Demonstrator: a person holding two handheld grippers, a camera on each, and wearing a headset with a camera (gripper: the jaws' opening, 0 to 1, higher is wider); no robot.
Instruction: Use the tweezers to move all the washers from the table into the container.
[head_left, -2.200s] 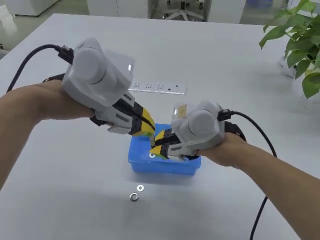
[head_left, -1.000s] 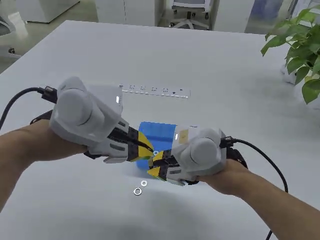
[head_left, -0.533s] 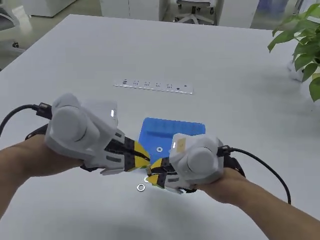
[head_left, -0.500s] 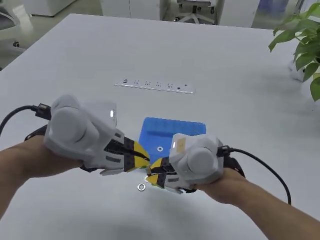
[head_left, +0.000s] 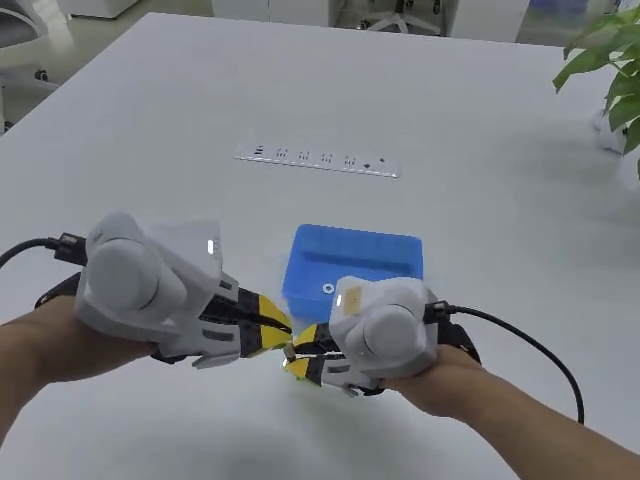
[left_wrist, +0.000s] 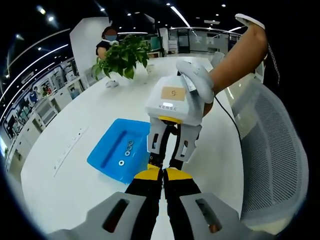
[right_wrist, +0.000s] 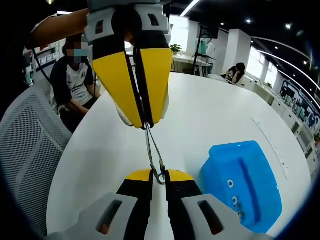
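Observation:
In the head view my left gripper (head_left: 278, 326) and right gripper (head_left: 300, 362) meet tip to tip just in front of the blue container (head_left: 390, 250), low over the table. The right gripper view has the left gripper's yellow jaws shut on thin metal tweezers (right_wrist: 151, 147). The tweezers' tips carry a small washer (right_wrist: 160, 177) and sit in the narrow gap of my right gripper (right_wrist: 159, 179), whose jaws are closed on them. Several washers (right_wrist: 233, 193) lie inside the container (right_wrist: 252, 165). From the left gripper view, the container (left_wrist: 107, 162) lies to the left of the shut jaws.
A white power strip (head_left: 316, 160) lies beyond the container, and a potted plant (head_left: 612, 55) stands at the table's far right. Cables trail from both grippers. A mesh chair (right_wrist: 22, 160) and seated people are beside the table.
Both grippers have drawn back from over the container to the table just in front of it. The loose washers seen on the table earlier are now covered by the grippers.

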